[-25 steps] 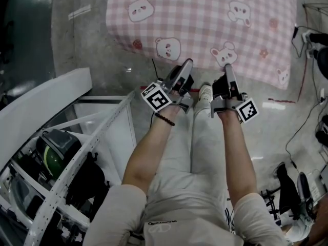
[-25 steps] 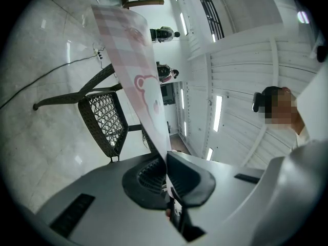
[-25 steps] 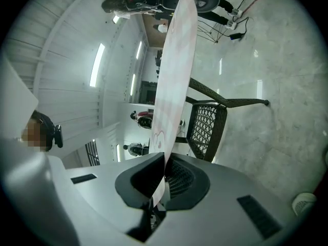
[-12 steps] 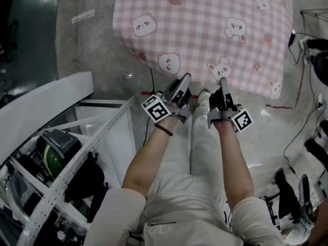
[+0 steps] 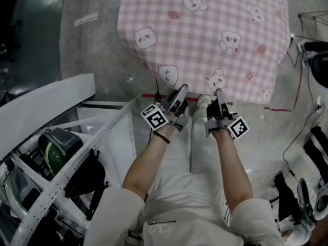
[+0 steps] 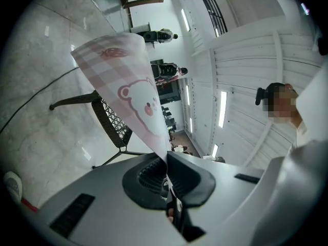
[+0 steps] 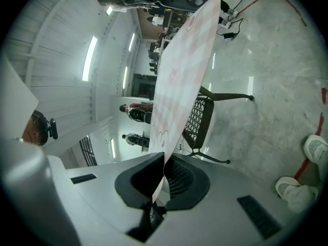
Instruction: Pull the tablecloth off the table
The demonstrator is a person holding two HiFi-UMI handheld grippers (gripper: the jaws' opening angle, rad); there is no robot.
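A pink checked tablecloth (image 5: pixel 205 29) with bear and rabbit prints hangs spread out in front of me over the floor in the head view. My left gripper (image 5: pixel 182 88) is shut on its near edge, and my right gripper (image 5: pixel 219 91) is shut on the same edge a little to the right. In the left gripper view the tablecloth (image 6: pixel 128 96) rises out of the closed jaws of the left gripper (image 6: pixel 167 163) as a folded sheet. The right gripper view has the tablecloth (image 7: pixel 179 81) running edge-on up from the right gripper (image 7: pixel 163 168). No table shows under the cloth.
A white frame rack (image 5: pixel 61 152) with a green helmet (image 5: pixel 54 158) stands at my left. Cables (image 5: pixel 307 122) and dark equipment lie on the grey floor at right, near a red floor line (image 5: pixel 279 108). A dark mesh chair (image 7: pixel 202 119) stands beyond the cloth.
Both grippers have lifted and moved forward with the cloth edge. The cloth has swung up and away, showing more of its printed face.
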